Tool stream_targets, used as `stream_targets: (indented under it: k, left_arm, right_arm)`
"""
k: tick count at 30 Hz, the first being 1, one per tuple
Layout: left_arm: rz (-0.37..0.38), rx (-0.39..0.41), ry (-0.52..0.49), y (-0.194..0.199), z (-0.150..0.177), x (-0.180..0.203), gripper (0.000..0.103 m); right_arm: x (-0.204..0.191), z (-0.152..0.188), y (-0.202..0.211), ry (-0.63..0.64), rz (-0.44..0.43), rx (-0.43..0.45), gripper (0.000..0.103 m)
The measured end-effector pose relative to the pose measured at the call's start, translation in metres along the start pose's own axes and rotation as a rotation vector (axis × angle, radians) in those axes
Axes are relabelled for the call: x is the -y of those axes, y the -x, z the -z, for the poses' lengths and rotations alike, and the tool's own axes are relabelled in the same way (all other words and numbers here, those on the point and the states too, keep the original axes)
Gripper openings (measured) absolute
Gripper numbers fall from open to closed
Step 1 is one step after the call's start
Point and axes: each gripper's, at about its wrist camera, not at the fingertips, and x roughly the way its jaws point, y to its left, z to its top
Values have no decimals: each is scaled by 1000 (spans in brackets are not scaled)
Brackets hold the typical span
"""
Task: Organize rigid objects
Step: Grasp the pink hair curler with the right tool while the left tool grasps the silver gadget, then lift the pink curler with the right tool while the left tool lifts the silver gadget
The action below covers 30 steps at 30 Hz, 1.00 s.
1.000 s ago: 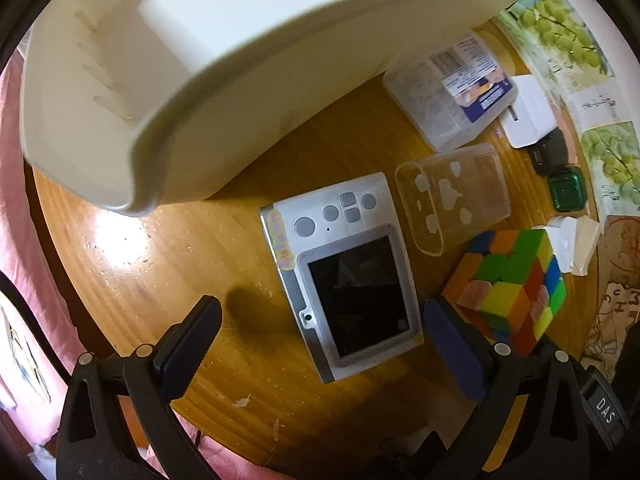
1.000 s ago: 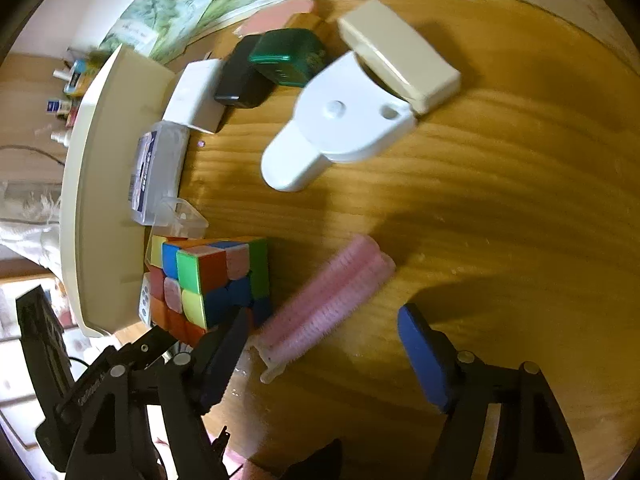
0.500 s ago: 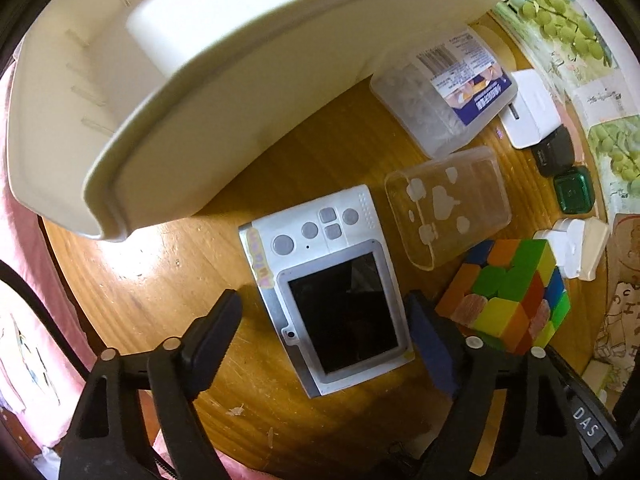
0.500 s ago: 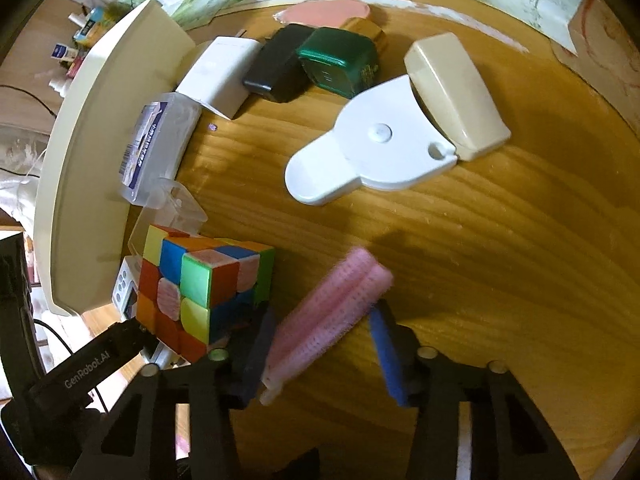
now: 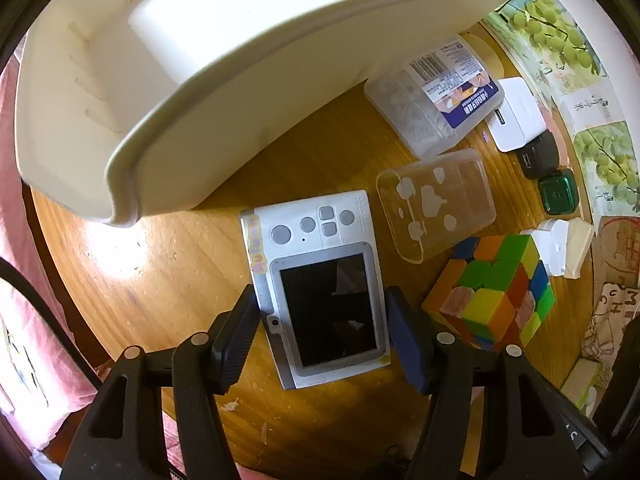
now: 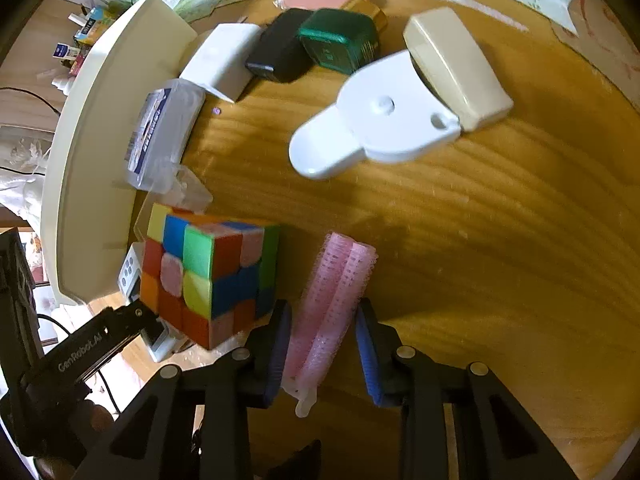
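Note:
A small silver-white camera (image 5: 320, 288) lies screen up on the round wooden table (image 5: 160, 280). My left gripper (image 5: 322, 336) is shut on the camera, a pad against each long side. A pink hair roller (image 6: 328, 308) lies on the table (image 6: 480, 260) in the right wrist view. My right gripper (image 6: 322, 354) is shut on the hair roller at its near end. A multicoloured puzzle cube (image 5: 492, 292) stands right of the camera and also shows in the right wrist view (image 6: 208, 272), left of the roller.
A large cream bin (image 5: 200, 80) stands at the back left. A clear lid (image 5: 436, 204), a labelled clear box (image 5: 436, 96), a white charger (image 5: 518, 114), a black charger (image 5: 538, 156), a green case (image 5: 556, 196), a white tape dispenser (image 6: 376, 120) and a cream case (image 6: 456, 68) lie nearby.
Both grippers moved forward and closed. The left jaws closed on the camera. The right jaws closed on the pink hair roller.

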Motion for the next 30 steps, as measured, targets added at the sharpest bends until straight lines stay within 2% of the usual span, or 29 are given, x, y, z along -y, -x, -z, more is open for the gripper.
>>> stream_targets:
  k: [12,17,20,22,23,24,26,27,30]
  left_arm:
    - [91,-80,-21,5,29,-26,65]
    - [127,-53,-60,26,42,-37,64]
    - [150,-20,-82,39,51,-44,64]
    - [167,5,-96,46,55,-48,63]
    - [174,18,-95,48,56,-49,60]
    - [176,40,-90,54,55,-53,26]
    - [277,54,-87,54,56,-52,26]
    - [299,64,-96,57,59,-54,24]
    - [306,63,-123,61,61,-51,23]
  right_arm:
    - [-10,43,-13,-59,-34,-68,30]
    - [-17,65,-13,-93,-65,-58,28]
    - [-29,73,-14,-102,-74,-24,28]
    - [-22,84,-8,-99,-78,-1,28]
    - [-23,88,-6,-100,-80,9,28]
    - [-26,92,-5,-101,-80,18,28]
    - [-28,101,-2,-100,-82,36,28]
    - [-31,105,0,-97,-83,50,28]
    - [-9,97,2,-90,-88,85,28]
